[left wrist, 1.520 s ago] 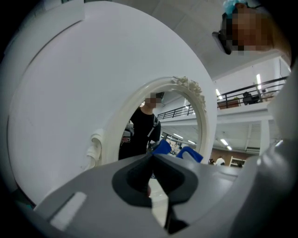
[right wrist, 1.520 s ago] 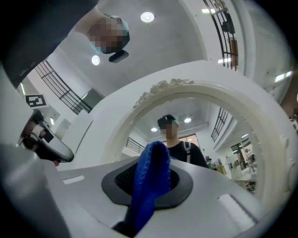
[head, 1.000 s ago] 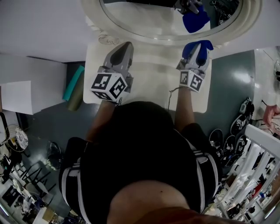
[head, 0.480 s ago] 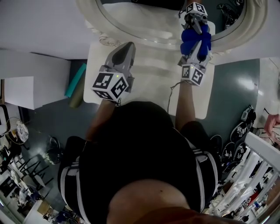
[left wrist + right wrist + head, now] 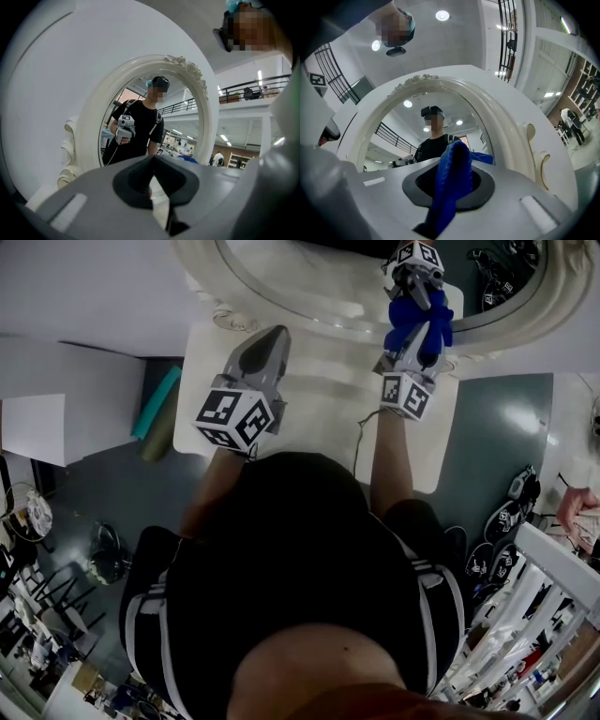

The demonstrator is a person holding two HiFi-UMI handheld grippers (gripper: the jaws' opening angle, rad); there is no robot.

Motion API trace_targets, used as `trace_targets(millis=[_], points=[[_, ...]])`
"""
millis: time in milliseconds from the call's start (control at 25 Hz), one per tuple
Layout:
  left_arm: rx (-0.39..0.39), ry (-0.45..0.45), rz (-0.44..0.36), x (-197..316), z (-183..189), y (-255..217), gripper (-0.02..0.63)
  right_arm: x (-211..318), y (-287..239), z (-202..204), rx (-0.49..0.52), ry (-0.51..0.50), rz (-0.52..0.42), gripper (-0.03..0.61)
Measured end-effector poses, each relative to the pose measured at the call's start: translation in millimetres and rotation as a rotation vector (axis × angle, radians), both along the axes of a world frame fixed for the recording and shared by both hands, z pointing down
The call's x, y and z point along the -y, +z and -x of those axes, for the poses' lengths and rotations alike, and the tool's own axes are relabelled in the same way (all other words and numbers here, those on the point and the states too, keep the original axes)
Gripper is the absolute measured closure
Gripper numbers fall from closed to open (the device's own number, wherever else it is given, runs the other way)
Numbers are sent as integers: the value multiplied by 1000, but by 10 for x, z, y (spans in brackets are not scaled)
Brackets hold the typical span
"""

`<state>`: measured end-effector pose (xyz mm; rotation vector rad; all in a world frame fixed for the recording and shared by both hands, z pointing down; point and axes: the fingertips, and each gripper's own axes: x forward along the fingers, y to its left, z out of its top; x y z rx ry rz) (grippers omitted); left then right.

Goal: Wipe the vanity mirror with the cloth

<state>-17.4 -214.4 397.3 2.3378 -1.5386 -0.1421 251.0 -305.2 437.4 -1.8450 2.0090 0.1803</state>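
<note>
R gripper (image 5: 413, 343) clamped on blue cloth (image 5: 431, 322), upper right of frame, cloth meeting the mirror (image 5: 309, 282) glass dead ahead. L gripper (image 5: 265, 341) closed, empty, farther off, upper centre-left.

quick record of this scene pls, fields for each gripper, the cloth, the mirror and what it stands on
left gripper: jaws together, holding nothing, hovering over the tabletop in front of the mirror
right gripper: jaws shut on the cloth, raised to the mirror
cloth: blue, bunched between the right jaws, seems to meet the glass low on the right in the head view
mirror: oval, ornate white frame, upright, reflecting the person
tabletop: white, under both grippers
</note>
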Motion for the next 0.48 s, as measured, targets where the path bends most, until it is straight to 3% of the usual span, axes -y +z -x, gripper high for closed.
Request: trace_targets(millis=[480], points=[[-30, -29, -2, -48, 381, -18, 604, -2, -143, 1026, -96, -145, -41, 538]])
